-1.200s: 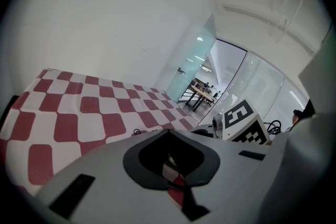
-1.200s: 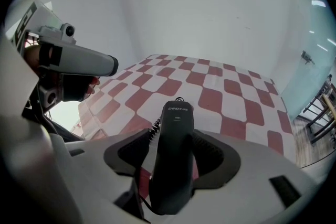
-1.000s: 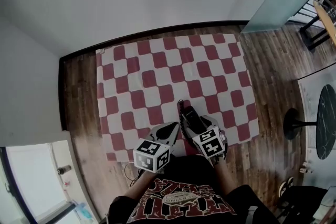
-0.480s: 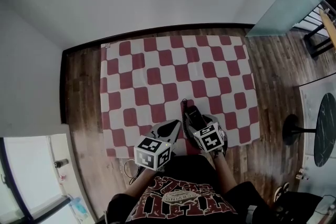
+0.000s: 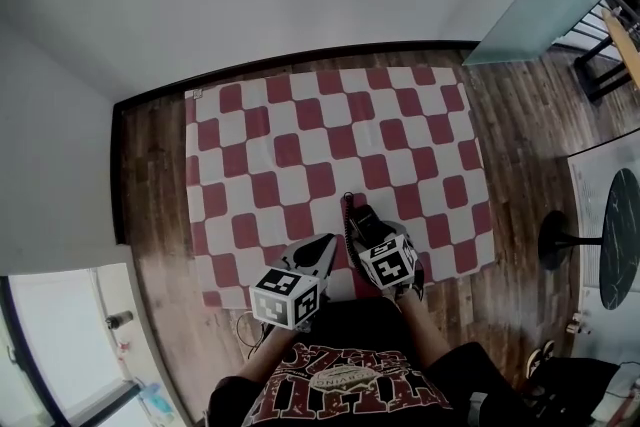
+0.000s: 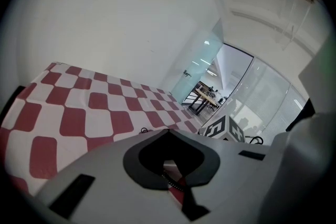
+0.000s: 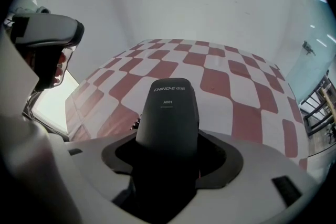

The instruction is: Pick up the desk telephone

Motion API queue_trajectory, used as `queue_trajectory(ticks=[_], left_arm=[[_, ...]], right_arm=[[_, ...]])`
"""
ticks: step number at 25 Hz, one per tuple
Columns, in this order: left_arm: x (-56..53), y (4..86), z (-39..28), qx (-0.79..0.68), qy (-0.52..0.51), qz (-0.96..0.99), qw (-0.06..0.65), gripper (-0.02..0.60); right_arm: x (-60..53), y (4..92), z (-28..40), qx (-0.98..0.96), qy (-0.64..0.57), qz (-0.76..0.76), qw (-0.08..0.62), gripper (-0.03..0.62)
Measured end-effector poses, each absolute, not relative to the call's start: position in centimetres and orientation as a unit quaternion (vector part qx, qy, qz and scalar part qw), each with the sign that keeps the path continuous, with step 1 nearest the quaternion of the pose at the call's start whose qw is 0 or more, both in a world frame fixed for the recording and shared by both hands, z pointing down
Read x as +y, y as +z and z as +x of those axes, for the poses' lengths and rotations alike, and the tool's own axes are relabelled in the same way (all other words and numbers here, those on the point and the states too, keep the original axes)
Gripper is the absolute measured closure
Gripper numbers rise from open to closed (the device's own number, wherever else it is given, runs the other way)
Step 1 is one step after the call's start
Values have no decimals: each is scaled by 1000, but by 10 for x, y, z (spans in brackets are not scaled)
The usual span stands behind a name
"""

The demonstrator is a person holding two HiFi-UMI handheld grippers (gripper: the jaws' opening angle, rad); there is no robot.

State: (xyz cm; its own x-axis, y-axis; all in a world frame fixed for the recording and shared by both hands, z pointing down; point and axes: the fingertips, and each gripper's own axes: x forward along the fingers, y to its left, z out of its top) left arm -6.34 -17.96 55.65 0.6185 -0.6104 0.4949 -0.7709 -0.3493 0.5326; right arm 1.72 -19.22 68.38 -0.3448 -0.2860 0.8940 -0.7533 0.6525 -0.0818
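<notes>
The black desk telephone handset (image 7: 167, 113) is lying on the red-and-white checked cloth (image 5: 300, 135). Its lower end is disappearing between the right gripper's (image 5: 366, 229) jaws, which have just been opening and are standing wide, not pressing it. The left gripper (image 6: 168, 132) is hanging closed and empty, partly hiding a coiled cord (image 6: 170, 182).

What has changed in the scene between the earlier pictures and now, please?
The right gripper has sunk a little over the telephone handset, and its jaws have just been opening. The handset stands between them, not gripped. The left gripper, shut and empty, the handset and the checked cloth stayed where they were.
</notes>
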Motion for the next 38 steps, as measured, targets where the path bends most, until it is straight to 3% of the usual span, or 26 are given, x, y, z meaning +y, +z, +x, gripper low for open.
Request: queue_trajectory(ticks=[8,14,38], left_arm=[[-182,560,-56,-409,111,821,383,574],[-180,559,-55,-404,114,825,380,574],[-169,561,-57,-403,132,828,366,574]], right_arm=[[-193,683,17,-785,248,325,466,306],[-194,680,18,-801,235,346,428,306],[-183,676,19,-797,246,324,447,307]])
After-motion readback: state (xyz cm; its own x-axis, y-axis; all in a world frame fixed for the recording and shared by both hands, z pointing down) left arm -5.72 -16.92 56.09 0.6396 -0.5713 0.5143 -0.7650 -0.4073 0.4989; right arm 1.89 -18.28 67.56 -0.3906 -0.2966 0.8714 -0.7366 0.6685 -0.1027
